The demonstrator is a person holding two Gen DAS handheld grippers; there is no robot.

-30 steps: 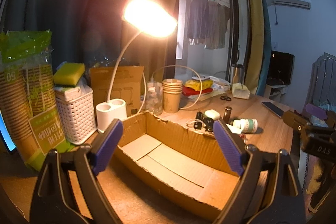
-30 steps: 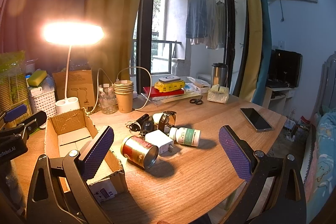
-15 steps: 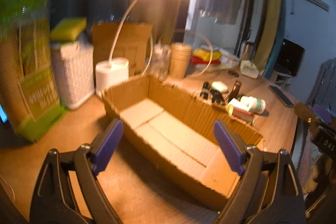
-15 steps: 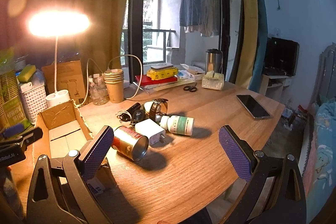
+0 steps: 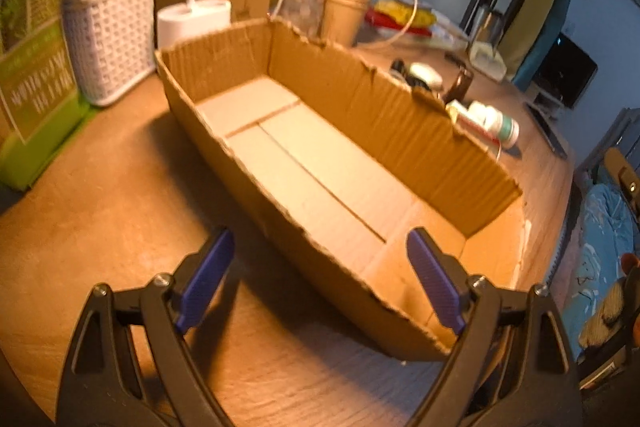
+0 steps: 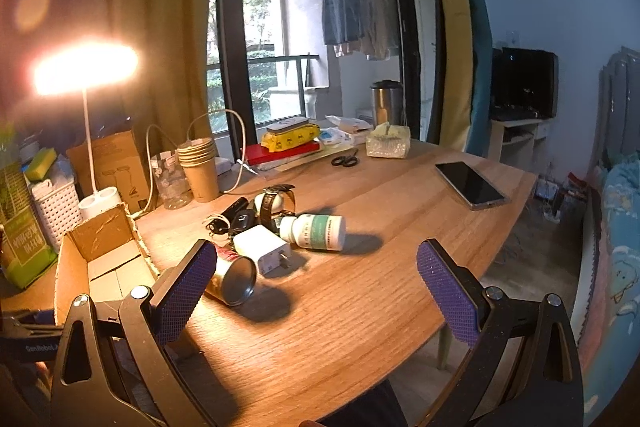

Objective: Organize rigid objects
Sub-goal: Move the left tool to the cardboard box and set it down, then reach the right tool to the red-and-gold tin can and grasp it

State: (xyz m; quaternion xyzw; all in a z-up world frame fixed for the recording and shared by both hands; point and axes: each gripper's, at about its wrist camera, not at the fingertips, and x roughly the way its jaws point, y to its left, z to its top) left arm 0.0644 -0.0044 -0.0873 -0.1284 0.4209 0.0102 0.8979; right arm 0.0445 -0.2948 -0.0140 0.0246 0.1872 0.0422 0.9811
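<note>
Nothing is packed yet: the cardboard box (image 5: 320, 163) sits empty on the table (image 6: 360, 307), so this looks like the very start of the sorting. The left tool (image 5: 320, 283) hovers right over the box's near rim, jaws spread wide with nothing between them, the box stretching away ahead of it. The right tool (image 6: 316, 283) is also wide open and empty, pointed at the pile of loose stuff.

That pile sits just ahead of the right tool, leaning to its left side: a tin can (image 6: 232, 279) lying on its side almost against the left pad, a white charger (image 6: 262, 249) touching it just beyond, then a white pill bottle (image 6: 316, 231) also tipped over, and further on a watch (image 6: 278, 199) and some dark keys (image 6: 236, 219) (hard to tell exactly what the small black bits are). The box is off to the right tool's far left.

Best guess for the next move: the right tool swings left and down onto the can, closes across its round body, and carries it over the box. A can on its side may roll away, so the pads should straddle it squarely.
</note>
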